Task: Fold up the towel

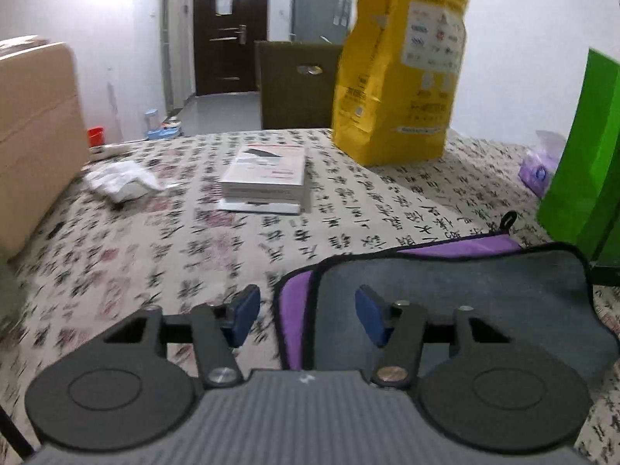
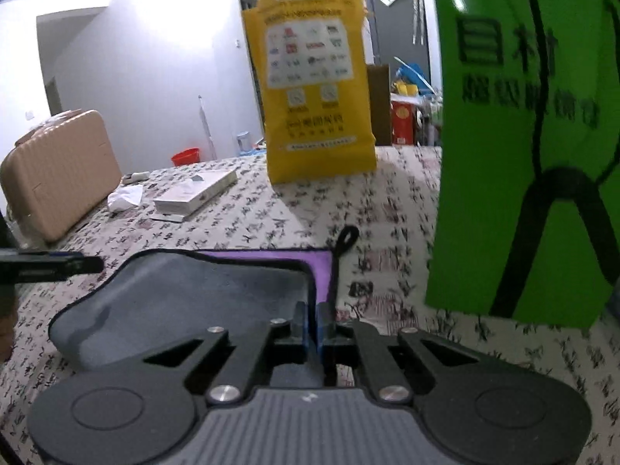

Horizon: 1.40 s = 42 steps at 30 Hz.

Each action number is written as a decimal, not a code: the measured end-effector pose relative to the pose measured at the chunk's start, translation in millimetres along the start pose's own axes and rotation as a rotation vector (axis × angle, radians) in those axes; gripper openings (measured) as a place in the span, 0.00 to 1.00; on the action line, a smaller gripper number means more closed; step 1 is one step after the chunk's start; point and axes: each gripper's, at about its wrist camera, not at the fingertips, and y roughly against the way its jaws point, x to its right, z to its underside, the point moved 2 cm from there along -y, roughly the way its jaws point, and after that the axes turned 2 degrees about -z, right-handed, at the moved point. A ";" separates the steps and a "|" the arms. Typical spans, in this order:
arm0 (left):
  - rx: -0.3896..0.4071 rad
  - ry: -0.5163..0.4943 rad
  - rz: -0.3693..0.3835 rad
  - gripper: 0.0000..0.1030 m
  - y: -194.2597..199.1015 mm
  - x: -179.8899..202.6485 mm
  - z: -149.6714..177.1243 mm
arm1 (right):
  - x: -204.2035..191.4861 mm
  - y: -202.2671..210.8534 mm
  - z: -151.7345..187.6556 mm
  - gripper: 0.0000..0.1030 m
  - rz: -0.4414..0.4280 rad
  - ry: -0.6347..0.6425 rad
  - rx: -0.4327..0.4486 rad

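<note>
The towel (image 1: 465,290) is grey on one face and purple on the other, with black trim and a black hanging loop (image 1: 508,219). It lies folded over on the patterned cloth, grey face up, with purple showing at its far and left edges. My left gripper (image 1: 306,312) is open above the towel's left edge. In the right wrist view the towel (image 2: 186,298) lies in front, and my right gripper (image 2: 314,325) is shut on its right edge near the loop (image 2: 347,236). The left gripper's finger (image 2: 50,265) shows at the left.
A yellow paper bag (image 1: 399,73) stands at the back of the table and a green bag (image 2: 523,135) at the right. A white box (image 1: 267,174), crumpled white tissue (image 1: 120,180), a tan suitcase (image 2: 58,166) and a purple tissue pack (image 1: 536,172) sit around.
</note>
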 end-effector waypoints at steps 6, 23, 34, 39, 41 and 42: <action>-0.062 -0.001 0.003 0.29 -40.5 5.8 -1.8 | 8.2 -14.1 5.6 0.06 -0.012 -0.021 -0.011; 0.045 0.085 0.109 0.06 12.6 -7.2 -4.8 | 23.9 -42.6 10.6 0.35 0.001 -0.088 -0.017; 0.103 0.091 0.110 0.06 54.2 -7.0 1.2 | 11.0 -17.6 1.9 0.03 -0.037 -0.076 0.061; 0.183 0.103 0.159 0.06 123.0 -13.4 20.2 | -1.9 46.3 6.7 0.03 -0.130 -0.032 0.110; 0.169 0.099 0.170 0.06 143.3 -14.6 40.3 | -3.6 68.9 17.2 0.03 -0.187 -0.023 0.100; 0.158 0.099 0.177 0.06 151.3 -14.8 52.6 | -4.3 78.0 24.1 0.03 -0.216 -0.016 0.081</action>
